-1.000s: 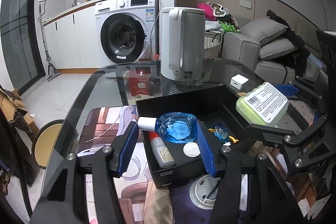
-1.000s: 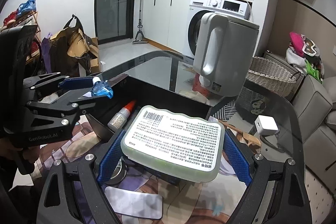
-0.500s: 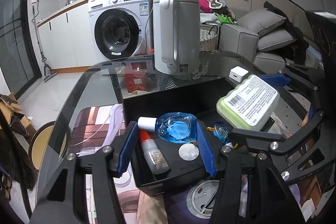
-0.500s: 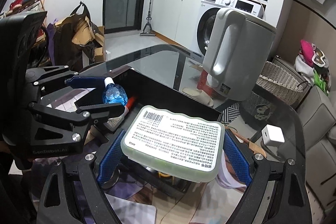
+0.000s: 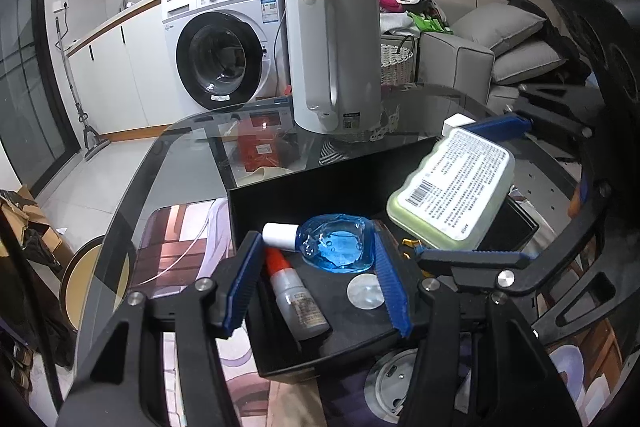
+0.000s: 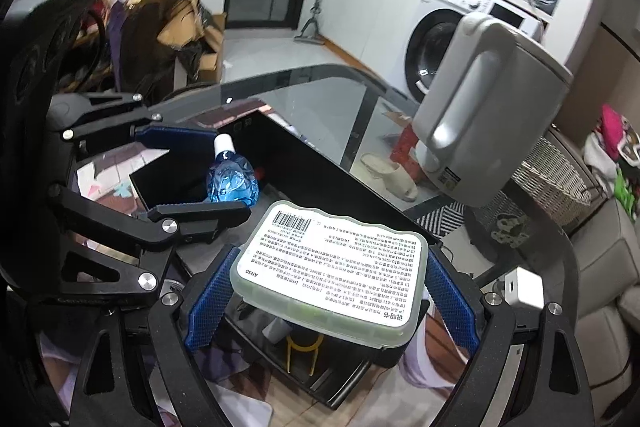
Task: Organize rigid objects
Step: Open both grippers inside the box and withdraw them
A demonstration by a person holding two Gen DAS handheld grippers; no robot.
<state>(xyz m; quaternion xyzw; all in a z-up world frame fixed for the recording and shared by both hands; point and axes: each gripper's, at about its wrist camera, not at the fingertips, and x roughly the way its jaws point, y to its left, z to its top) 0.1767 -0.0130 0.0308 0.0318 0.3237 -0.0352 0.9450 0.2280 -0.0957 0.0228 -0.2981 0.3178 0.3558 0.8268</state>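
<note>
Left tool clenched on blue bottle, white cap toward left pad, held over black box above red-capped tube and clear disc. Right tool clenched on green case, label up, over box's right compartment. Beyond far box wall: bare glass tabletop, then kettle.

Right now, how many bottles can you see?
2. The blue bottle is held between the left gripper's fingers; the red-capped bottle lies in the black box. More may be hidden.
</note>
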